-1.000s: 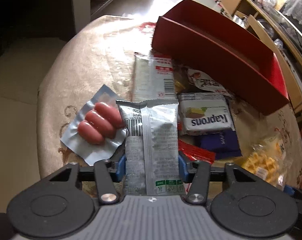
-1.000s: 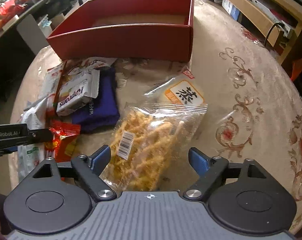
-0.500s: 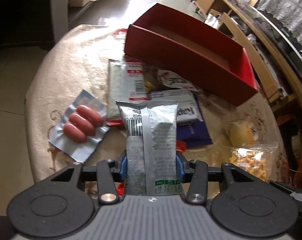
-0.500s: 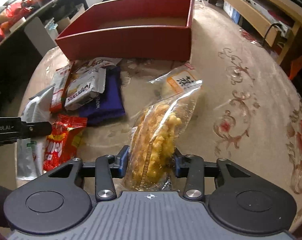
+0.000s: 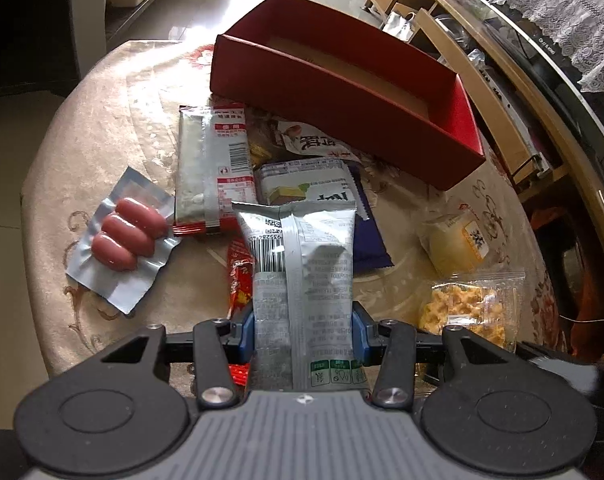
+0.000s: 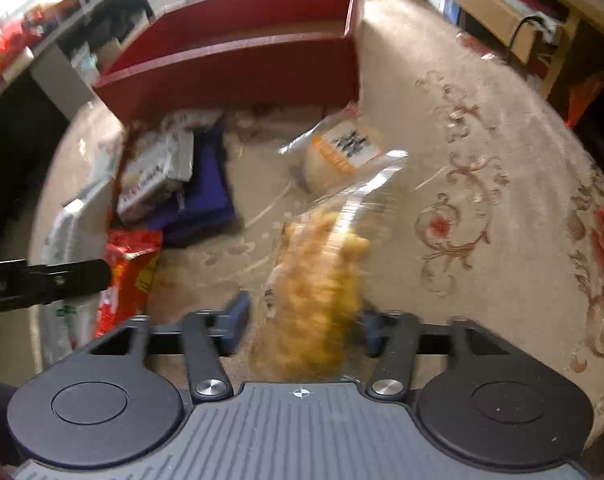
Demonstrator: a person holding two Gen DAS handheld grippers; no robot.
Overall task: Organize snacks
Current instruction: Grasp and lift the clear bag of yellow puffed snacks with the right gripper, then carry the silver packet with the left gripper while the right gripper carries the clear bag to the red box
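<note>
Left gripper (image 5: 304, 334) tilts steeply down in front of the long red cardboard box (image 5: 344, 92), blue pads clamped on the sides of a silver foil snack packet (image 5: 302, 276), which stands upright above the tablecloth. Right gripper (image 6: 302, 320), also pitched down, has just been opening: left pad stands clear of the clear bag of yellow fried snacks (image 6: 322, 276) between the fingers; right pad's contact is blurred. Remaining packets lie just before the box.
</note>
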